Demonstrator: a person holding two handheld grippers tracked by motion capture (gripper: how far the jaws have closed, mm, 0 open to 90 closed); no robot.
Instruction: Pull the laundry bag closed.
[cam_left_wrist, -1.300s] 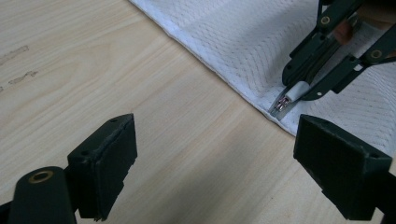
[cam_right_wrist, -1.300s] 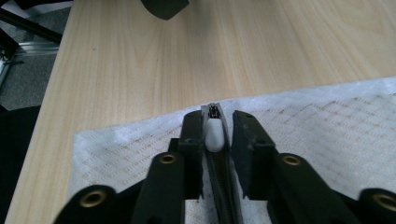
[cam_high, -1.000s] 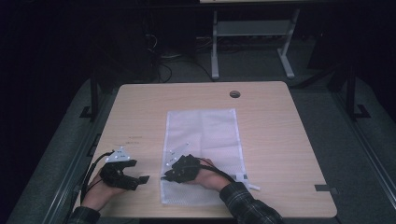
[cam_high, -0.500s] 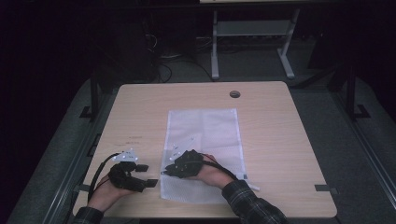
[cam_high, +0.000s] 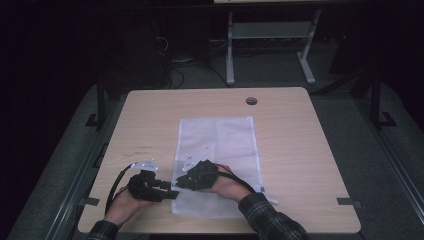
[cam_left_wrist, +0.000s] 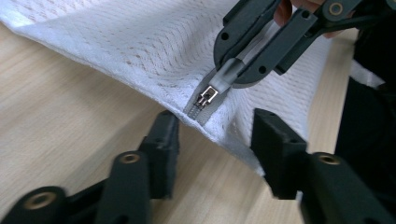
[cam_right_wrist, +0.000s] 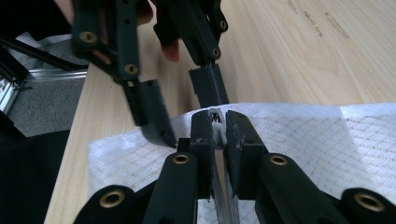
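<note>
White mesh bag (cam_high: 216, 165), zippered, lying flat on the wooden counter (cam_high: 300, 150), long axis running away from the person, near end close to the counter's front edge

Zipper: runs along the bag's left-hand edge as seen from above; metal slider (cam_left_wrist: 206, 97) sits at the near left corner, with the grey pull tab (cam_left_wrist: 227, 73) lifted off the cloth

Right gripper (cam_right_wrist: 215, 122): fingers (cam_right_wrist: 201, 135) clamped shut on the pull tab, holding the corner slightly raised; in the left gripper view it comes in from the upper right, tab pinched between its black pads

Left gripper (cam_left_wrist: 212, 140): lies on the bare counter just beside the bag's left edge, pointing at the slider. Fingers (cam_left_wrist: 163, 140) half-way narrowed, having just been closing; the bag's corner hem (cam_left_wrist: 205, 122) below the slider lies between them, but the pads do not appear to press on it yet

Deciding relation: slider and tab lie straight ahead of the left fingers and a little above them, already taken by the right gripper; the zipper tape end and hem fall in the gap between the left pads. Left gripper is the nearer one to the free cloth

Judgement: left fingers need to pinch the hem below the slider, so the corner is anchored while the right draws the tab along the zipper, away from the person
</note>
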